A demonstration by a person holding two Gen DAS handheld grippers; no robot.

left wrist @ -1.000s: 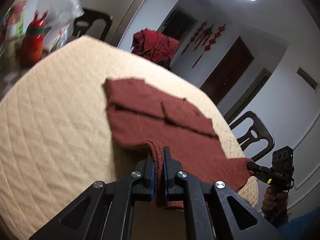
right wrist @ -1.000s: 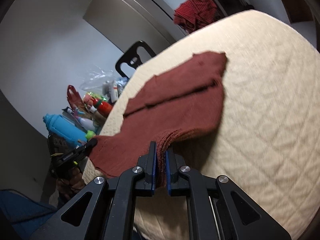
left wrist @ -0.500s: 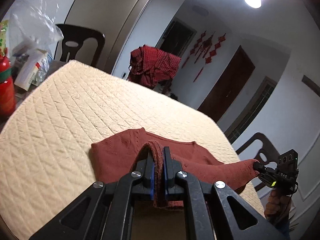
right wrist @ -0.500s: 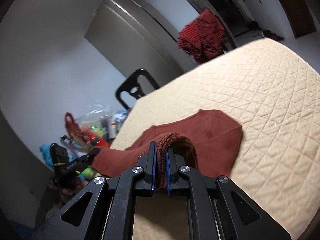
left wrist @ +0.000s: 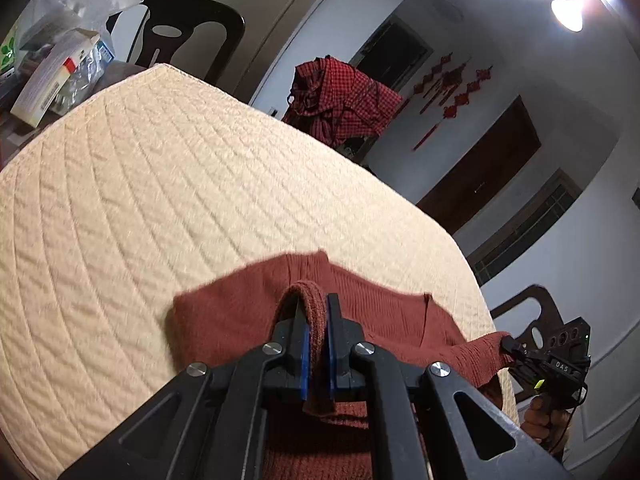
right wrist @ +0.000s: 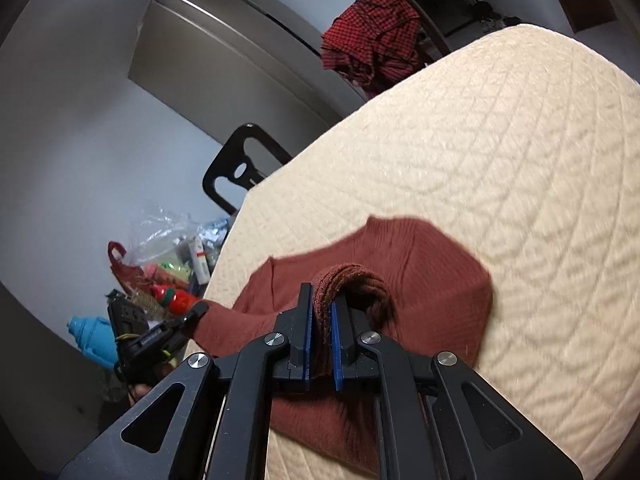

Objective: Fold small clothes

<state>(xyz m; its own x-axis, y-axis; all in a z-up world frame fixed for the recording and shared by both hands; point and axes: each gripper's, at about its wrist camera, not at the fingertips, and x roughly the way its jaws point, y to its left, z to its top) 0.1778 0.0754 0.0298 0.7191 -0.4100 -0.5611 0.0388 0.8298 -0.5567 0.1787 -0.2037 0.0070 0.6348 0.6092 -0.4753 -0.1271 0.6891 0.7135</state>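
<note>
A small rust-brown knit garment (left wrist: 240,312) lies on the cream quilted table (left wrist: 160,208); it also shows in the right wrist view (right wrist: 432,264). My left gripper (left wrist: 316,312) is shut on one bottom corner of the garment and holds it raised. My right gripper (right wrist: 322,304) is shut on the other bottom corner. The lifted hem hangs between the two grippers above the rest of the garment. The right gripper also shows in the left wrist view (left wrist: 508,346), and the left gripper in the right wrist view (right wrist: 200,312).
A red checked cloth (left wrist: 340,100) hangs on a chair beyond the table. Dark chairs (left wrist: 188,24) stand around the table. Bags, boxes and bottles (right wrist: 172,276) crowd the table's left side, with a blue bottle (right wrist: 94,340). The quilted table top (right wrist: 500,152) stretches ahead.
Both grippers have lifted the garment's bottom hem and carried it forward over the rest of the garment, so less of the garment lies flat ahead than one second ago.
</note>
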